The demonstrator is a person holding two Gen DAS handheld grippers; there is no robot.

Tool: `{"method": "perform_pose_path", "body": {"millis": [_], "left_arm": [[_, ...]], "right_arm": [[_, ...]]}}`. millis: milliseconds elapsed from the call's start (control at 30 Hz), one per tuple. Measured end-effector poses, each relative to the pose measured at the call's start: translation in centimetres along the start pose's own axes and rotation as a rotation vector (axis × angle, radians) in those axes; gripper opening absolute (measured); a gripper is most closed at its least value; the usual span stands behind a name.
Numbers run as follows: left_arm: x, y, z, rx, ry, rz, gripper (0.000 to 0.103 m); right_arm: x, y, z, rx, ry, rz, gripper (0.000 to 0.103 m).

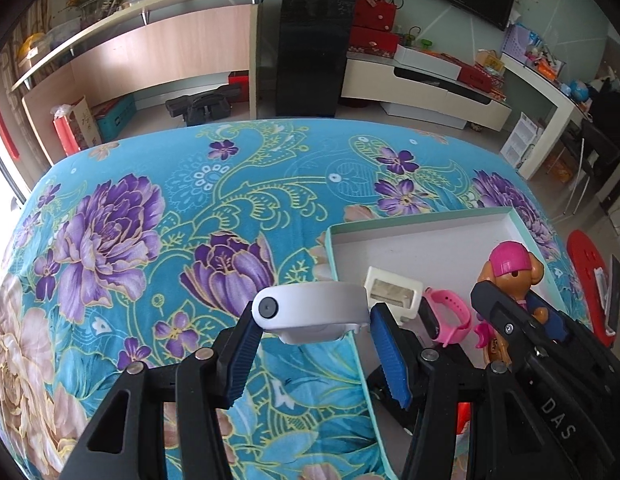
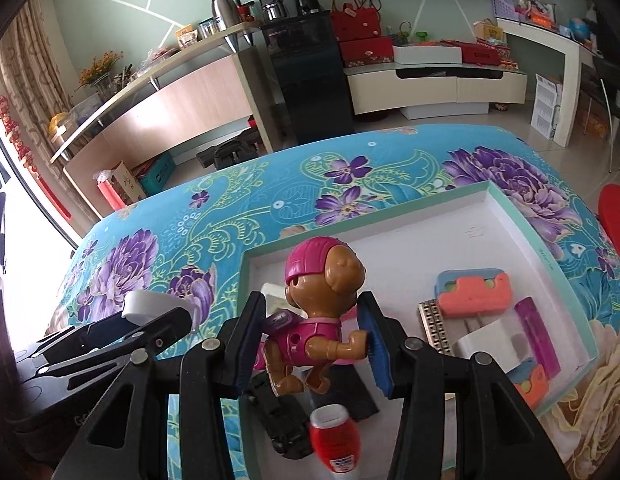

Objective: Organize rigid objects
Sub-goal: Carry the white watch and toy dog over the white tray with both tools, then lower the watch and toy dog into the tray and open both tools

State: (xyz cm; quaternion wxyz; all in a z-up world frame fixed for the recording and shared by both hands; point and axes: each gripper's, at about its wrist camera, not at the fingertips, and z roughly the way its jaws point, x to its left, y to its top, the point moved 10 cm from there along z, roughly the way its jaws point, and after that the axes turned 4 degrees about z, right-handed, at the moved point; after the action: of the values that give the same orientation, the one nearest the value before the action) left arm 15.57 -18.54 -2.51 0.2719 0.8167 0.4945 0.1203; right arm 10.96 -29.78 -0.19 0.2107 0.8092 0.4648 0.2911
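Observation:
My left gripper (image 1: 310, 322) is shut on a white curved band-like device (image 1: 310, 310) with a round lens at one end, held above the left rim of a shallow white tray with a mint edge (image 1: 414, 222). My right gripper (image 2: 316, 338) is shut on a brown puppy figure with a pink cap (image 2: 322, 312), held over the tray (image 2: 522, 216); the figure also shows in the left wrist view (image 1: 510, 276). The left gripper shows in the right wrist view (image 2: 150, 328).
In the tray lie a white box (image 1: 394, 292), a pink wristband (image 1: 450, 316), an orange-and-blue block (image 2: 474, 292), a purple stick (image 2: 536, 336), a metal strip (image 2: 436, 326), a red-capped bottle (image 2: 336, 436) and a black object (image 2: 278, 420). The tray rests on a blue floral cloth (image 1: 170, 220). A red stool (image 2: 616, 216) stands at right.

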Motion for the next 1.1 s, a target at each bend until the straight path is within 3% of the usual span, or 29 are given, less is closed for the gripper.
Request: {"method": "perform_pose_path", "body": {"millis": [400, 767, 1100], "left_arm": [[-6.3, 0.5, 1.7, 0.017, -0.08, 0.102, 0.058], [-10.0, 0.8, 3.4, 0.023, -0.099, 0.171, 0.059], [-10.6, 0.9, 4.6, 0.021, -0.091, 0.175, 0.059]], "right_arm": [[-8.5, 0.9, -1.7, -0.035, -0.141, 0.152, 0.049], [-10.6, 0.5, -1.4, -0.018, -0.159, 0.196, 0.049], [-11.7, -0.3, -0.5, 0.017, -0.17, 0.224, 0.049]]}}
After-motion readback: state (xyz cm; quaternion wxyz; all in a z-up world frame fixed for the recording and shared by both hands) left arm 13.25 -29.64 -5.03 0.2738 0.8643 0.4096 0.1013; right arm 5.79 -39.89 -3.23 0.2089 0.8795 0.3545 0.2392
